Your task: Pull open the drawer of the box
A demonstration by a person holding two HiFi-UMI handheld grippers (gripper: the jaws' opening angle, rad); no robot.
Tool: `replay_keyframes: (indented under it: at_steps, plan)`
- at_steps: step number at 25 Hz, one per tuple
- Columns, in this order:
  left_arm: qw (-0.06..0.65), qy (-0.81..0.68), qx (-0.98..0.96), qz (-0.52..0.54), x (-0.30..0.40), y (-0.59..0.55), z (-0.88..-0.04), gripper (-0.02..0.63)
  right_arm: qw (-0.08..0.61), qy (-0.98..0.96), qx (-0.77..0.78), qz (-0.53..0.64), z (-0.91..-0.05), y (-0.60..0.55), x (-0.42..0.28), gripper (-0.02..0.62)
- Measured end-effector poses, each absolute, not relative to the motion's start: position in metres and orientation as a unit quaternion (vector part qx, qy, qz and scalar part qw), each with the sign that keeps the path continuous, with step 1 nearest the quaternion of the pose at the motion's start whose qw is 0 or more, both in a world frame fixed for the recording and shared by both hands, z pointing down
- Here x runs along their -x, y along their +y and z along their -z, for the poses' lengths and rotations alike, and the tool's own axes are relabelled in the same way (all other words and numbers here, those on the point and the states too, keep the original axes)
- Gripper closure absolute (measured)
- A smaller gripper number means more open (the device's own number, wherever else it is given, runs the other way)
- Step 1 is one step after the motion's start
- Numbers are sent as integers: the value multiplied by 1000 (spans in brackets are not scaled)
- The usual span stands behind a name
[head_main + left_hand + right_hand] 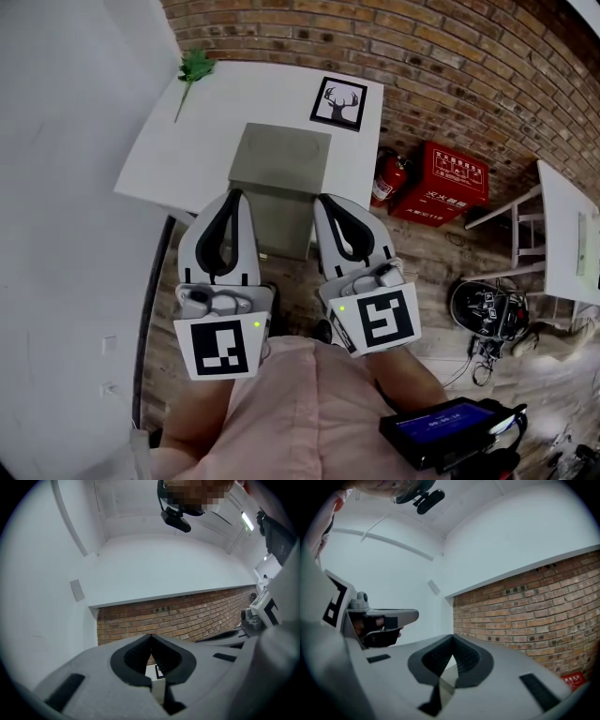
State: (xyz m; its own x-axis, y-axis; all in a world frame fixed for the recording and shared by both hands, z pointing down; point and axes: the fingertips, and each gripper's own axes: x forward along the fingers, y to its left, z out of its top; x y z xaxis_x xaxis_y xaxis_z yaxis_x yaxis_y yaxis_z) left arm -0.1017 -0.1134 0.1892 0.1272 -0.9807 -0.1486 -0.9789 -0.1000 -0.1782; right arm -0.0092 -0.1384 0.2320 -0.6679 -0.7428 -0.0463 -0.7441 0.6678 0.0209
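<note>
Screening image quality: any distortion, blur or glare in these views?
Head view: even light, sharp, brick wall bowed by the wide lens. Left gripper view: dark round vignette, mosaic patch on top, bricks curved too. Right gripper view: same vignette, no glare.

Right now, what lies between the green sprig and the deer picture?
Nothing: in the head view, only bare white tabletop runs between the green sprig and the deer picture. The grey box sits nearer the camera.
</note>
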Motion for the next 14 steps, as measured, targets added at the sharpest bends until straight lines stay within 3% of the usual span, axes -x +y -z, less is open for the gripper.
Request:
replay_keyframes:
  at_steps: [14]
  plan:
    - [116,659,743,9,113,-125,-191,598,17,910,415,-13,-234,-147,18,592]
